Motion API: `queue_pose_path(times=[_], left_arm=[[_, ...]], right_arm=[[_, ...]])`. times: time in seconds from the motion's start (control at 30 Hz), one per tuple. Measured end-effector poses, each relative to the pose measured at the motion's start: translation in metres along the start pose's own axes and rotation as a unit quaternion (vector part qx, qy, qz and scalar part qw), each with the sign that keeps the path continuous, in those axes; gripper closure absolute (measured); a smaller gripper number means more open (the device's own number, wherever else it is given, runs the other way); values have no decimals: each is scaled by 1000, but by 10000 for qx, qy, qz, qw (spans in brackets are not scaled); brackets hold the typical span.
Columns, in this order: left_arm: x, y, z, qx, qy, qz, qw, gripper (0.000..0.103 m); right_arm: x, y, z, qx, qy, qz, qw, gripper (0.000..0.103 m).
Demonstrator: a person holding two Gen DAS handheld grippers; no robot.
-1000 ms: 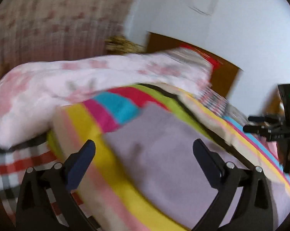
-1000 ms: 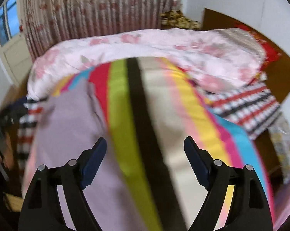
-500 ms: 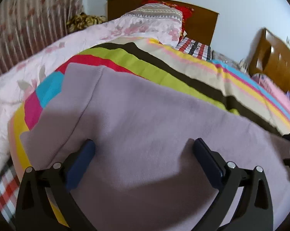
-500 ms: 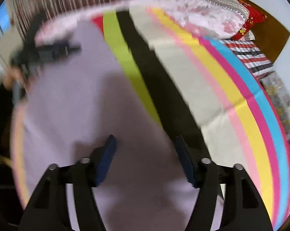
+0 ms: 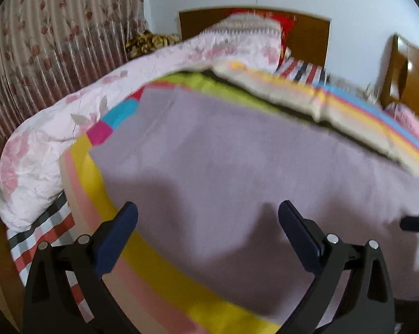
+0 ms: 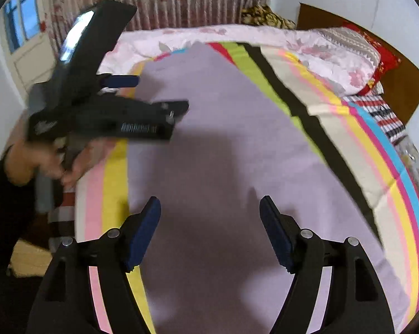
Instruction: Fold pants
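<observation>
Hovering low over the pants [image 6: 223,144] now — both the left tongs [image 5: 208,218] and right tongs [image 6: 209,214] came down from higher up, jaws wide and empty; first grasp pending.

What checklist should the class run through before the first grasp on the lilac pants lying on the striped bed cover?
1. Pants lie spread flat on the striped cover: ok.
2. Left gripper open, nothing between its pads: ok.
3. Right gripper open, empty: ok.
4. Both grippers over the pants: ok.
5. Nothing lying on the pants: ok.
6. Waistband or cuff end under the grippers: cannot tell, pictures blurred.
</observation>
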State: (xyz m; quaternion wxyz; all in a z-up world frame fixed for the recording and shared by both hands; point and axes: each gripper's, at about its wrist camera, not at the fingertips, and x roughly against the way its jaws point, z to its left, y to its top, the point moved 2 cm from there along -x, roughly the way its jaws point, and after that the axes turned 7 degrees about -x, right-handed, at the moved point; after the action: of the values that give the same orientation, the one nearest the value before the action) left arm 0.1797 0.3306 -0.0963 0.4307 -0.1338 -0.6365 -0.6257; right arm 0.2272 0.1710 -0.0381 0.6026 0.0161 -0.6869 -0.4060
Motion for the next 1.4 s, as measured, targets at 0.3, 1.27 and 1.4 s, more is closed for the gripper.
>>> queue_pose_path(times=[0.3, 1.27, 1.4], left_arm=[[-11, -29, 21, 413, -182, 206, 9988, 1], [138, -65, -234, -1820, -2148, -620, 9575, 2], [136, -76, -254, -2274, -1879, -583, 9537, 2]], right_arm=[[14, -8, -6, -459, -106, -87, 9989, 30], [282, -359, -127, -4132, -2359, -1614, 8646, 15], [258, -363, -121, -3884, -2237, -1531, 8807, 15]])
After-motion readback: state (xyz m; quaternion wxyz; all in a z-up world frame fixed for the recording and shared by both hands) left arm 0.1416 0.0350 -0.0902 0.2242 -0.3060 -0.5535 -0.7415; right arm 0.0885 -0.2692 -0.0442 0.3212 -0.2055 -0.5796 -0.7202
